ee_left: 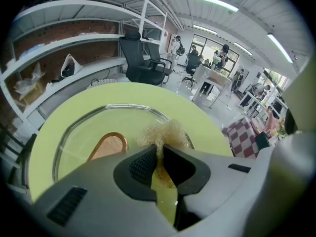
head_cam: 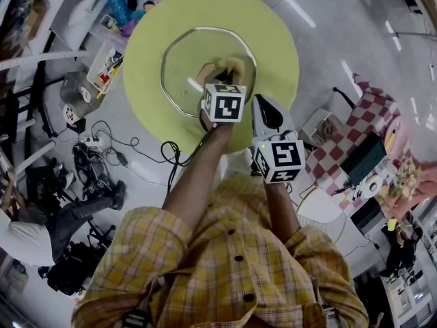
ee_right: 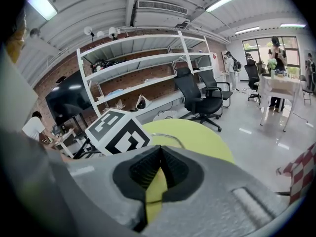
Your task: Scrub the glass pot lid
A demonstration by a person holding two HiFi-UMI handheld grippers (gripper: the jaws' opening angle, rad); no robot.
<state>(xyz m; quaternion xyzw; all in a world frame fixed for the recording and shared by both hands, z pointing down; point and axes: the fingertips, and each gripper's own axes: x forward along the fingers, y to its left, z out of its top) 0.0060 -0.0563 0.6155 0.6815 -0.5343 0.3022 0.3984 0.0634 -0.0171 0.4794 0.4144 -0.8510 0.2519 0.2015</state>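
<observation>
Where cables (head_cam: 109,142) tangle on the floor at the left of the head view, the round yellow-green table (head_cam: 273,46) begins just to their right. The glass pot lid (head_cam: 179,80) lies flat on it. The left gripper (ee_left: 159,152) pinches a tuft of golden scrubber (ee_left: 165,131) over the lid's right part. The right gripper (ee_right: 159,157), jaws pressed together on nothing, hangs at the table's lower-right edge. A checkered cloth (head_cam: 355,125) lies further right.

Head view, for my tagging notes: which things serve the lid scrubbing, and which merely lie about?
In use: glass pot lid, fibrous scrubber, left gripper, round green table.
Lying about: floor cables, checked cloth, black office chair.
</observation>
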